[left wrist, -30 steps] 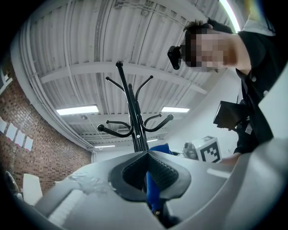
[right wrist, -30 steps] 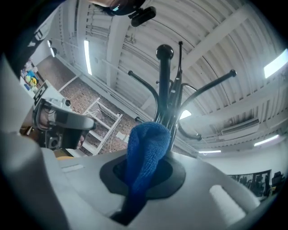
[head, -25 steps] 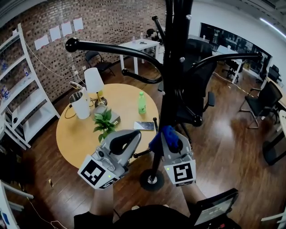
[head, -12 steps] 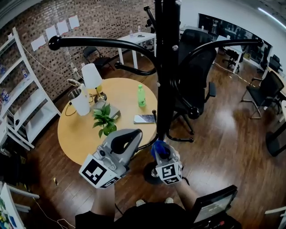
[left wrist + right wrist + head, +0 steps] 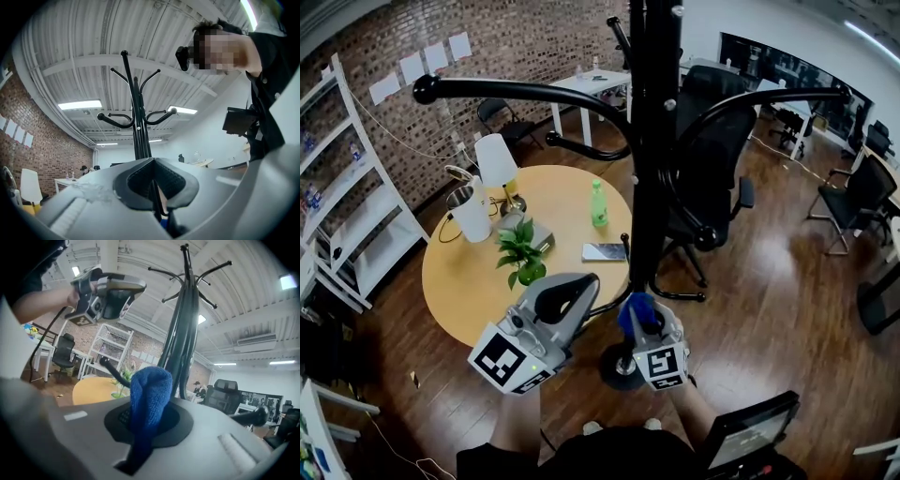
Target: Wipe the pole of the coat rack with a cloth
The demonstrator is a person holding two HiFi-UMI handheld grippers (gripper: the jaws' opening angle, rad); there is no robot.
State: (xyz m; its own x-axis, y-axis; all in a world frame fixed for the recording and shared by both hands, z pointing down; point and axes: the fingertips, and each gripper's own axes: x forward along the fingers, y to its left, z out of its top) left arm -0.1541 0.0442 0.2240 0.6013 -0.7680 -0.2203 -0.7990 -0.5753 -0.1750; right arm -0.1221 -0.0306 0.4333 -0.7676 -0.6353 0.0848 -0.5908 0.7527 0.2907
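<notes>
Our left gripper (image 5: pixel 569 296) hangs just left of the pole (image 5: pixel 652 169), jaws together on nothing. Our right gripper (image 5: pixel 642 317), clamped on the blue cloth (image 5: pixel 150 392), presses it against the pole, lower than a second ago.

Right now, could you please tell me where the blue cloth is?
In the head view the blue cloth sits low and centre-right, clamped in the right gripper's tongs, right beside the coat rack pole.
</notes>
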